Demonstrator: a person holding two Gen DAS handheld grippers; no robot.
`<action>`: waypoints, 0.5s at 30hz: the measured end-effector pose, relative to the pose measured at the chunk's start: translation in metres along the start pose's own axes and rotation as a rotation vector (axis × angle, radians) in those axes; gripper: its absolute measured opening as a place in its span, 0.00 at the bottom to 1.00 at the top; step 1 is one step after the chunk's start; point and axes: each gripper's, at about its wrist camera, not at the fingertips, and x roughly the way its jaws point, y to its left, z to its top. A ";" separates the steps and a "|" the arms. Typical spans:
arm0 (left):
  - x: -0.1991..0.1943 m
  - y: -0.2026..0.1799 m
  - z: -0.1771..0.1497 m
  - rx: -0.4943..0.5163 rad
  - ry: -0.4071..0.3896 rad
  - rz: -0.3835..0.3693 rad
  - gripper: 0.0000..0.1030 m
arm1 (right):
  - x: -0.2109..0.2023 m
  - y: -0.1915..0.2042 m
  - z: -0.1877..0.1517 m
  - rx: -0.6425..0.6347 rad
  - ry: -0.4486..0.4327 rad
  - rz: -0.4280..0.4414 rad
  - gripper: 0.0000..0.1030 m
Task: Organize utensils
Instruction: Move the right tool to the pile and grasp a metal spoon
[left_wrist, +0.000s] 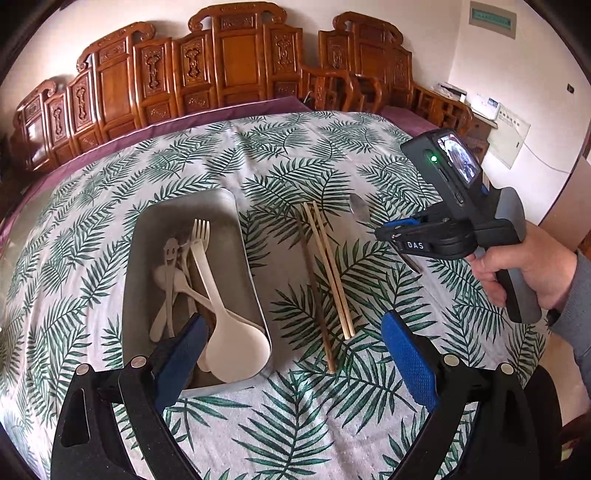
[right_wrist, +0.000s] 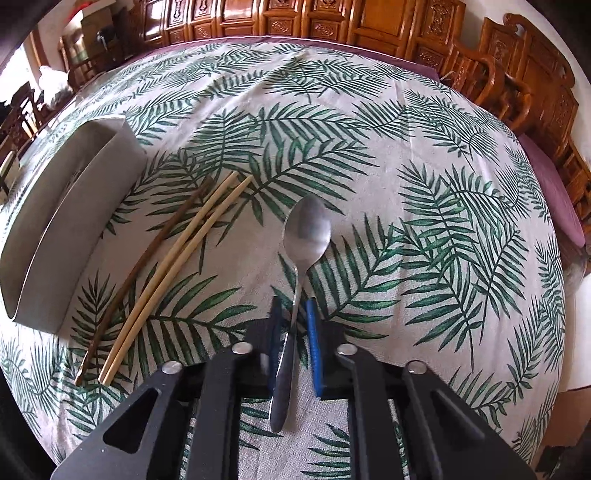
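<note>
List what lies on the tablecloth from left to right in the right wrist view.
Metal tray → dark chopstick → pair of pale chopsticks → metal spoon, its handle between the right gripper fingers.

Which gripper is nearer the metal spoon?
Right. The right gripper has its jaws around the metal spoon handle. The left gripper is open, hovering apart near the tray and chopsticks.
</note>
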 end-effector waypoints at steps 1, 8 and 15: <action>0.002 0.000 0.001 0.000 0.005 -0.001 0.88 | 0.000 0.001 0.000 -0.001 0.003 -0.004 0.04; 0.018 -0.007 0.010 0.008 0.032 -0.005 0.83 | -0.011 -0.003 -0.016 0.011 0.003 -0.004 0.02; 0.040 -0.015 0.025 0.025 0.066 -0.001 0.73 | -0.016 -0.008 -0.028 0.012 -0.008 0.021 0.00</action>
